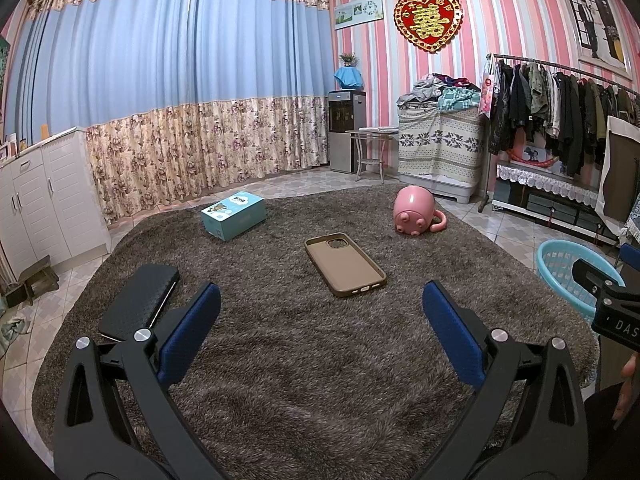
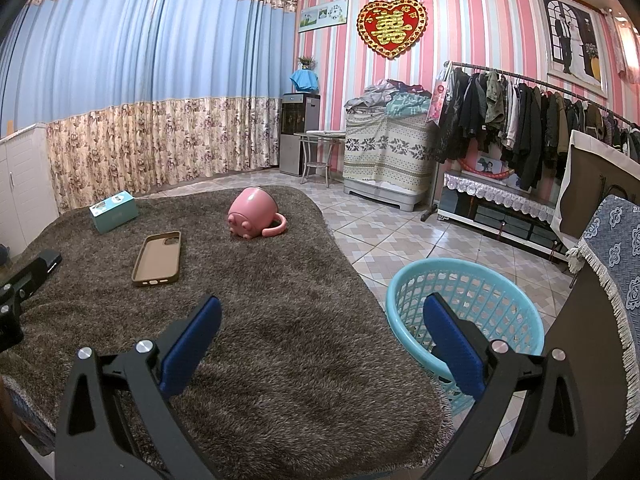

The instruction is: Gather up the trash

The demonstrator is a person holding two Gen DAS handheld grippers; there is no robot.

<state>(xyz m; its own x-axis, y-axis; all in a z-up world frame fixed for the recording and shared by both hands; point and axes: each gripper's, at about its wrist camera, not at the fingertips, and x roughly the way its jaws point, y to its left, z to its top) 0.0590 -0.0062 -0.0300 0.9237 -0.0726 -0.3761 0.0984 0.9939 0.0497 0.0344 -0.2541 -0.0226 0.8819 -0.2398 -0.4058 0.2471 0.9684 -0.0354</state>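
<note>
On the brown shaggy rug (image 1: 300,360) lie a tan phone case (image 1: 345,264), a pink pig mug (image 1: 414,211) on its side, a teal box (image 1: 233,215) and a black wallet-like case (image 1: 138,302). My left gripper (image 1: 320,312) is open and empty above the rug, just short of the phone case. My right gripper (image 2: 320,320) is open and empty over the rug's right edge, beside a light blue plastic basket (image 2: 466,308). The phone case (image 2: 157,258), mug (image 2: 254,214) and box (image 2: 113,211) also show in the right wrist view.
The basket (image 1: 576,276) stands on the tiled floor right of the rug. White cabinets (image 1: 44,196) line the left wall. A clothes rack (image 2: 532,128), a covered appliance (image 2: 386,156), a water dispenser (image 1: 346,130) and a low shelf (image 2: 500,208) stand at the back right.
</note>
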